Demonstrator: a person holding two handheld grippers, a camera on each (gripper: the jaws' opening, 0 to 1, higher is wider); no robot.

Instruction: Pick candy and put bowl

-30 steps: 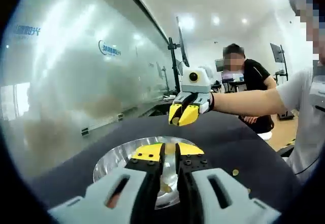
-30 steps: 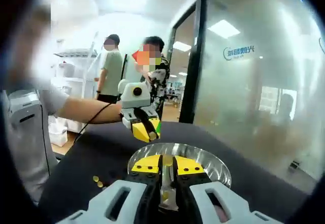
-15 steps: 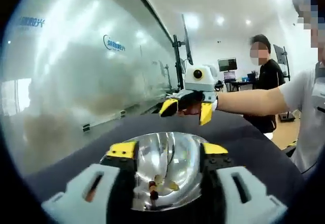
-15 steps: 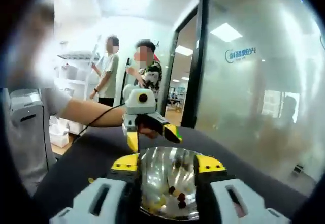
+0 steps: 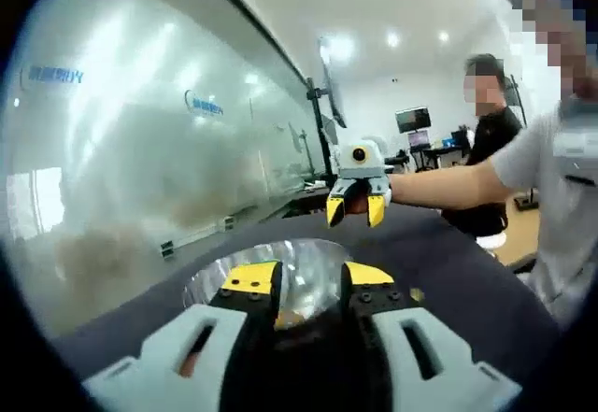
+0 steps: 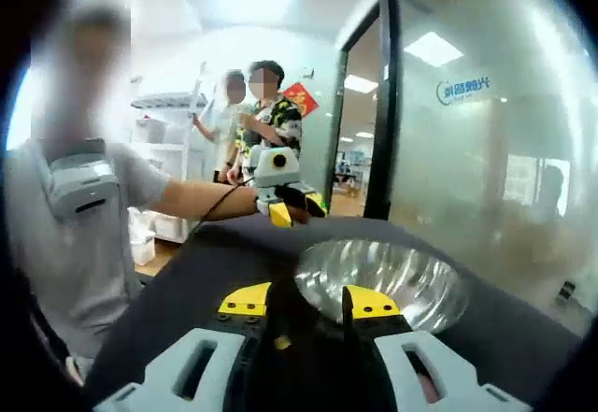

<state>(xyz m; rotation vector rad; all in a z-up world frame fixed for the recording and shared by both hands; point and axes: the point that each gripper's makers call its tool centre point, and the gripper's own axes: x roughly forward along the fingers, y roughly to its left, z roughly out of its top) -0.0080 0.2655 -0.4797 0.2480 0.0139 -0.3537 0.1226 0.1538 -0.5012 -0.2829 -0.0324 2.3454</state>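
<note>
A shiny metal bowl [image 5: 280, 261] stands on the dark table [image 5: 467, 281], just beyond my left gripper [image 5: 309, 279]. That gripper's jaws are open, with a yellowish bit low in the gap between them. One small yellow candy [image 5: 416, 294] lies on the cloth to the right. Across the bowl hangs the right gripper [image 5: 356, 209], open. In the right gripper view the bowl [image 6: 383, 277] sits ahead and to the right of my right gripper [image 6: 308, 302]. It is open, and a small yellow candy [image 6: 282, 342] shows low between its jaws. The left gripper [image 6: 295, 208] hovers open beyond the bowl.
A frosted glass wall [image 5: 140, 150] runs along one side of the table. The person holding the grippers stands close, a sleeve [image 6: 103, 188] and an arm [image 5: 439, 188] reaching over the table. Other people [image 6: 266, 118] stand further back in the room.
Both grippers were shut a second ago, then opened wide over the bowl. Now their jaws stand closer together and the right view has swung left of the bowl.
</note>
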